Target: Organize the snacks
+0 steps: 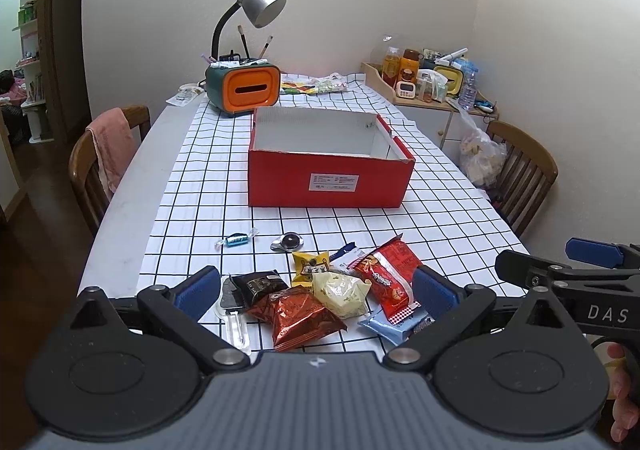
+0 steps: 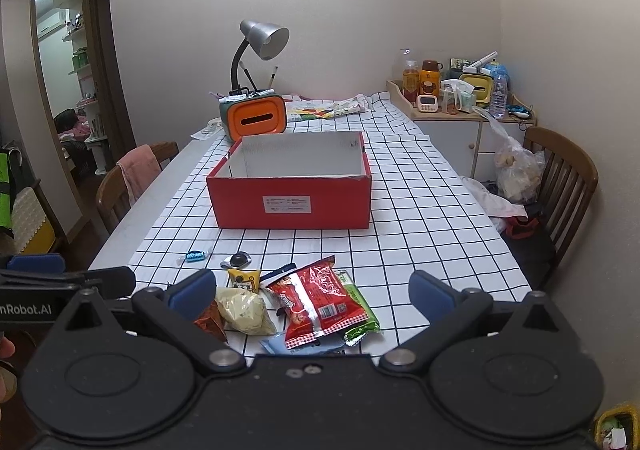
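Note:
An open red box (image 1: 326, 178) (image 2: 294, 198) with a white inside stands mid-table and looks empty. A heap of snack packets lies at the near edge: a long red packet (image 1: 386, 276) (image 2: 316, 302), a cream pouch (image 1: 340, 288) (image 2: 244, 308), a copper-red bag (image 1: 298, 316), a black packet (image 1: 260, 284), a small yellow one (image 1: 310, 266) (image 2: 242, 278), a green packet (image 2: 360, 310) and a pale blue one (image 1: 390, 326). A blue candy (image 1: 236, 239) (image 2: 195, 256) and a dark round sweet (image 1: 288, 241) (image 2: 238, 260) lie apart. My left gripper (image 1: 316, 292) and right gripper (image 2: 312, 292) hover open above the heap.
A checked cloth (image 1: 440, 210) covers the table. An orange-green tissue holder (image 1: 246, 88) with a silver lamp (image 1: 260, 4) stands behind the box. Wooden chairs (image 1: 104, 158) (image 2: 560, 186) flank the table; a cluttered side cabinet (image 2: 460, 118) sits at the far right.

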